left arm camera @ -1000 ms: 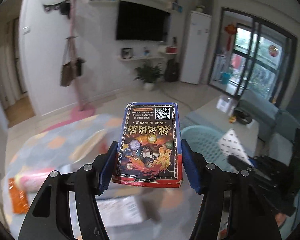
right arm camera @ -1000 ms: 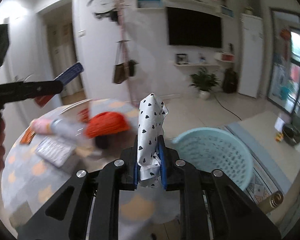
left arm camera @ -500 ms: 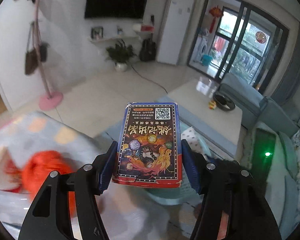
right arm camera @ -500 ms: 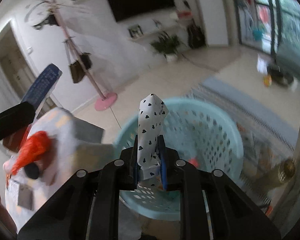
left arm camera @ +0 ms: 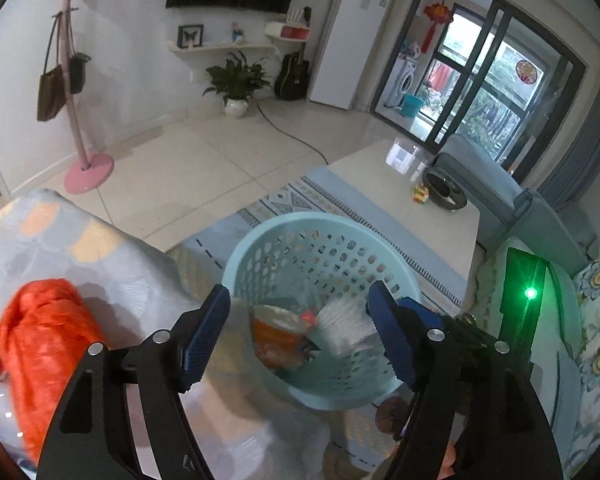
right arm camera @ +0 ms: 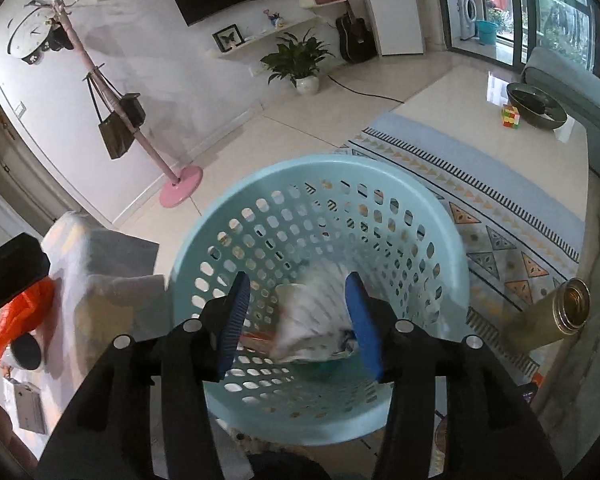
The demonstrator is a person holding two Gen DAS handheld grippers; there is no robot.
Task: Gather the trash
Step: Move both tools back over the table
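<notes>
My left gripper (left arm camera: 300, 334) hangs over the light blue basket (left arm camera: 260, 236), its jaws opening with nothing between them. Down in the basket lie an orange packet (left arm camera: 276, 336) and the white heart-print paper (left arm camera: 344, 328), both blurred. The card box is not clearly seen. In the right wrist view my right gripper (right arm camera: 298, 320) is also above the basket (right arm camera: 320, 164), jaws opening. The white paper (right arm camera: 312, 320) shows blurred below the pads, free of them. The left gripper's black arm (right arm camera: 8, 276) pokes in at the left edge.
A table with a patterned cloth (left arm camera: 60, 240) stands left of the basket, with an orange plastic bag (left arm camera: 40, 352) on it. A gold bottle (right arm camera: 552, 316) stands on the rug to the right. A low table (left arm camera: 400, 184) and a sofa lie beyond.
Both grippers swung from the table to above the basket and tipped down. The left let go of the card box, the right let go of the heart-print paper, which dropped into the basket.
</notes>
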